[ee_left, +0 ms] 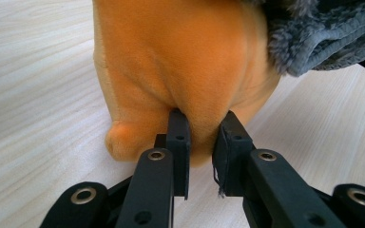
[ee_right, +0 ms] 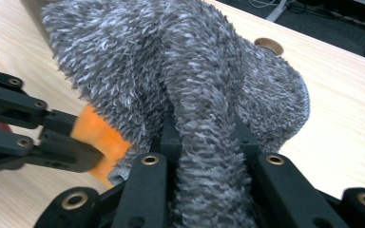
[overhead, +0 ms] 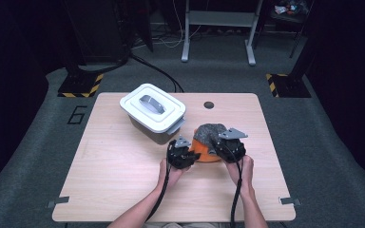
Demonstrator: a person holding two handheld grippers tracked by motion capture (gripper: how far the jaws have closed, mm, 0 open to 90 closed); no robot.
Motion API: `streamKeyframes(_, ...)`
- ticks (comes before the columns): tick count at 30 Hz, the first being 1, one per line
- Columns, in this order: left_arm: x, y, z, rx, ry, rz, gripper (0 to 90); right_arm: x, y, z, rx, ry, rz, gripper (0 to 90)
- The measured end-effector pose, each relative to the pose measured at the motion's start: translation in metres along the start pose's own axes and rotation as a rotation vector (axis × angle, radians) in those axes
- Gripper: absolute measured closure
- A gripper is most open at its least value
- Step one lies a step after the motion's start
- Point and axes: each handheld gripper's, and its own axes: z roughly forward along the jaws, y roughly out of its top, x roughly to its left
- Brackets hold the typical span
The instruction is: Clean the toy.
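Observation:
An orange plush toy (overhead: 204,153) lies on the wooden table, right of the middle, with a grey fuzzy cloth (overhead: 210,132) draped over its far side. My left gripper (overhead: 186,153) comes at the toy from the left. In the left gripper view the gripper (ee_left: 202,137) is shut, pinching a fold of the orange plush (ee_left: 180,61), with the grey cloth (ee_left: 323,33) at the upper right. My right gripper (overhead: 222,147) sits on the toy's right side. In the right gripper view it (ee_right: 204,137) is shut on a thick fold of the grey cloth (ee_right: 171,71); orange plush (ee_right: 100,137) shows underneath.
A white lidded bin (overhead: 153,111) with a grey handle stands at the back left of the table (overhead: 123,166). A round cable hole (overhead: 209,105) lies near the far edge. A desk frame (overhead: 218,28) stands on the floor behind.

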Motion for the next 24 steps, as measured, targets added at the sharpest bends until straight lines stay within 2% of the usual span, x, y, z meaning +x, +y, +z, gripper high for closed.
streamKeyframes(4,0.002,0.0,0.001,-0.003,-0.007,-0.015,78.2,-0.011,-0.006,0.0,0.003,-0.001,0.046,73.5)
streamKeyframes(8,0.003,0.0,0.001,-0.007,-0.006,-0.01,78.1,-0.026,-0.014,0.002,-0.002,0.01,0.092,73.5)
streamKeyframes(16,0.006,0.001,0.002,-0.001,-0.006,-0.007,78.0,-0.051,-0.03,0.01,0.063,-0.011,0.175,73.3)
streamKeyframes(20,0.006,0.001,0.002,0.0,-0.007,-0.006,78.0,-0.059,-0.039,0.017,0.101,-0.022,0.199,73.3)
streamKeyframes(24,0.006,0.001,0.002,0.0,-0.002,-0.003,78.0,-0.061,-0.04,0.015,0.093,-0.016,0.221,73.2)
